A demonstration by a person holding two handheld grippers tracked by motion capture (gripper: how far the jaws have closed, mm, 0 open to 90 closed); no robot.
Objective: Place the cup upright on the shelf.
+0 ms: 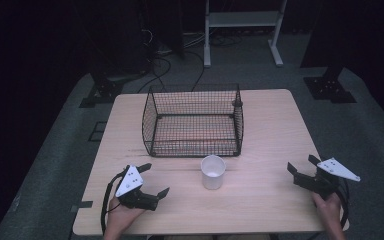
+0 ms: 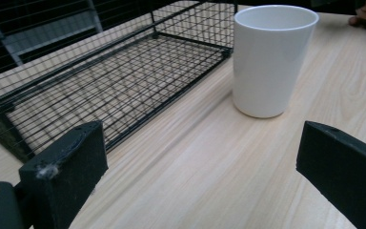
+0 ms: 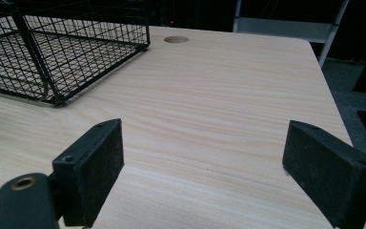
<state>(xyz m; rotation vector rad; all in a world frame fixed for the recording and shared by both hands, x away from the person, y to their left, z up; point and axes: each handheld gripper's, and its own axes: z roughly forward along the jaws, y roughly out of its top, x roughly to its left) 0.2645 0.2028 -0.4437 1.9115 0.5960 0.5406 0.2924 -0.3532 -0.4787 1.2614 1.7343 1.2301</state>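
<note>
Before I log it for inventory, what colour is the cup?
White, plain all over; the cup shows best in the left gripper view.

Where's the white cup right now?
In the high view, the white cup stands upright mid-table, just in front of the wire basket, between the left tongs and right tongs.

Dim room with the table lit from above, soft shadows, close views slightly blurred.
</note>
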